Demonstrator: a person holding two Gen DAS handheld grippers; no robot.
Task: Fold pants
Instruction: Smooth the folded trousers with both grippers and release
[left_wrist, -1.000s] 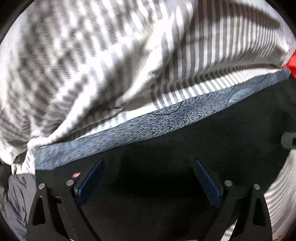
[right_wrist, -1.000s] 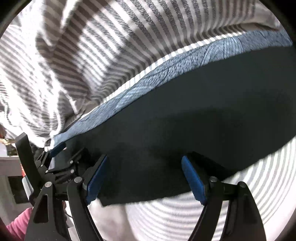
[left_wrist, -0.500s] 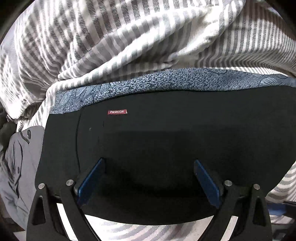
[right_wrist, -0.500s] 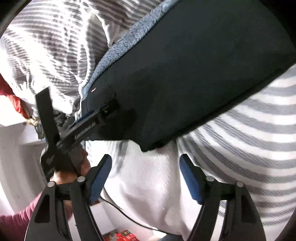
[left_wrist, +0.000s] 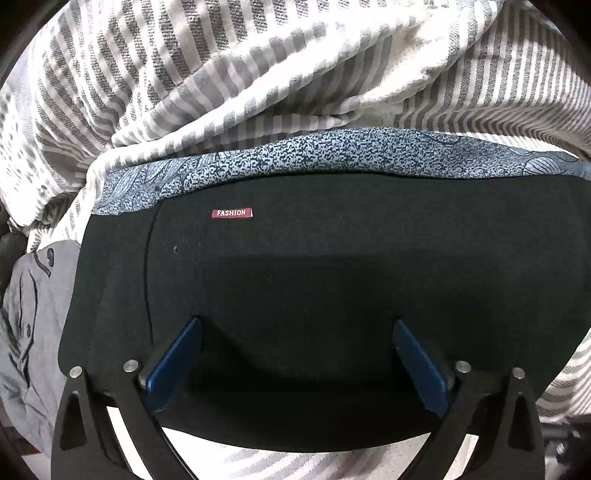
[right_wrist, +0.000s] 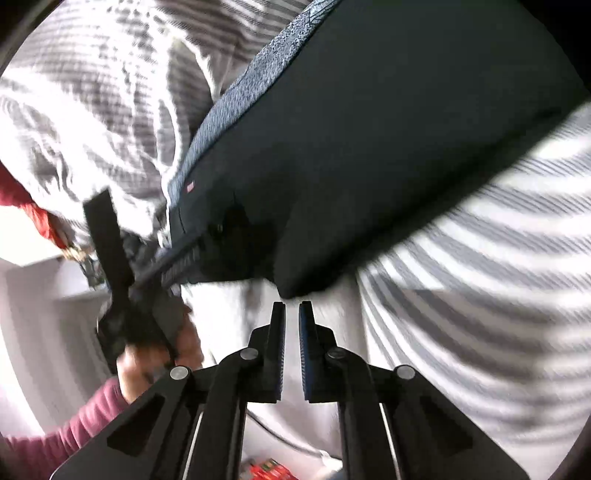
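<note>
Meanwhile, in the left wrist view little has changed since half a second ago: the left gripper (left_wrist: 295, 365) stays spread wide, its blue pads (left_wrist: 173, 363) low over the black pants (left_wrist: 332, 288), which lie folded ahead on the striped bedding (left_wrist: 221, 74), red FASHION label (left_wrist: 232, 213) ahead and to the left, patterned blue band (left_wrist: 332, 151) beyond.

From the right wrist, the right gripper (right_wrist: 291, 314) has drawn nearly closed on nothing, off the pants' (right_wrist: 388, 129) near corner. Left of it, the person's left hand (right_wrist: 155, 362) grips the other tool at the pants' edge.
</note>
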